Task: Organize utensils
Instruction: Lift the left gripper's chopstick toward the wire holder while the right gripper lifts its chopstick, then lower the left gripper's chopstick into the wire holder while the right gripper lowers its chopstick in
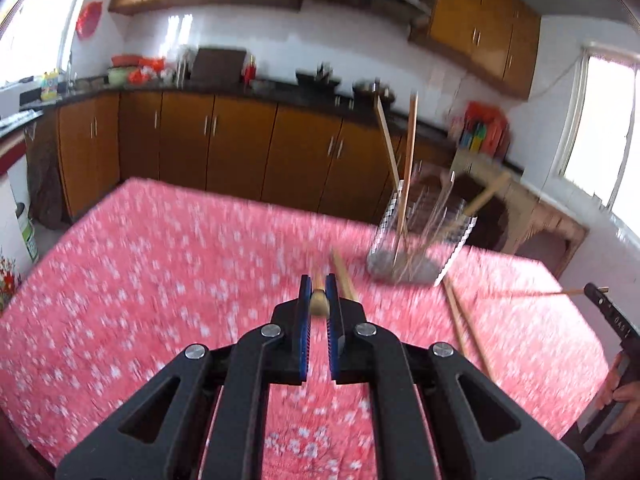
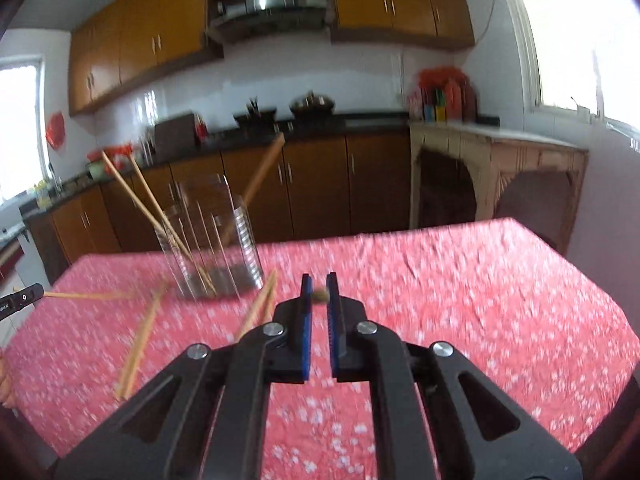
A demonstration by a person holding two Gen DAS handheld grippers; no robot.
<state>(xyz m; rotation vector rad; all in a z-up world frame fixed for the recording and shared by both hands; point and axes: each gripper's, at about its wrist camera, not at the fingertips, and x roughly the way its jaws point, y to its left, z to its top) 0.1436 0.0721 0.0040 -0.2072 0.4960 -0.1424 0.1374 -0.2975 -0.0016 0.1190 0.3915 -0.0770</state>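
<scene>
A clear ribbed holder (image 1: 420,236) stands on the pink flowered table (image 1: 160,280) with three wooden chopsticks leaning in it; it also shows in the right wrist view (image 2: 212,248). My left gripper (image 1: 319,294) is shut on a wooden chopstick (image 1: 319,304), seen end-on, above the table and left of the holder. My right gripper (image 2: 319,286) is shut on another chopstick end (image 2: 320,295), right of the holder. Loose chopsticks (image 2: 138,344) lie on the cloth, also seen in the left view (image 1: 466,328). Both views are motion-blurred.
The right gripper's tip (image 1: 604,304) shows at the left view's right edge; the left gripper's tip (image 2: 22,298) at the right view's left edge. Brown kitchen cabinets (image 1: 240,152) and a counter stand beyond the table's far edge.
</scene>
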